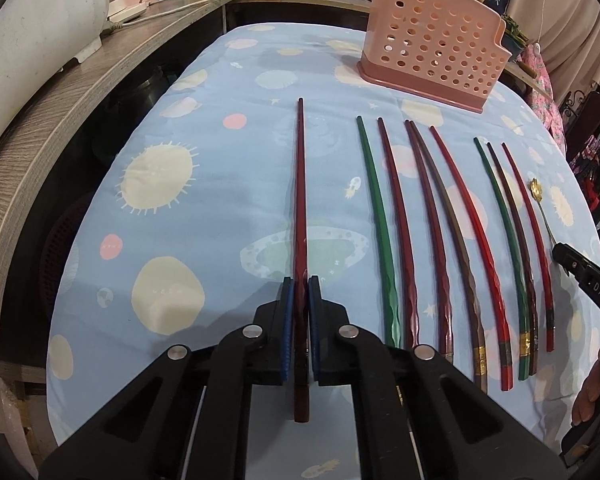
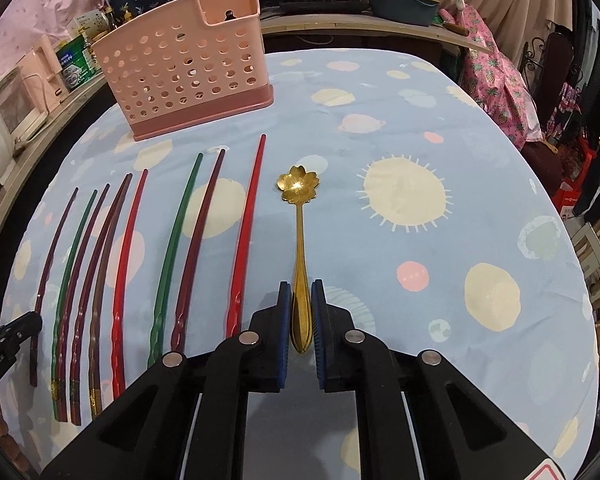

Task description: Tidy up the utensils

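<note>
The pink perforated holder (image 1: 432,56) stands at the far side of the table, and everything else lies nearer than it on the space-print cloth (image 1: 204,128). The left gripper (image 1: 300,300) has its blue pads pinched onto a dark red chopstick (image 1: 300,184), near the thick end, set apart from the row of other chopsticks (image 1: 440,220) that point toward the holder. The right gripper (image 2: 301,304) is closed on the handle of a gold flower-bowled spoon (image 2: 299,216), which lies just beside that row. Both look light and rigid; the lacquered chopstick seems slick and likely to pivot when held so far off-centre, while the spoon's flared handle should offer surer purchase.
</note>
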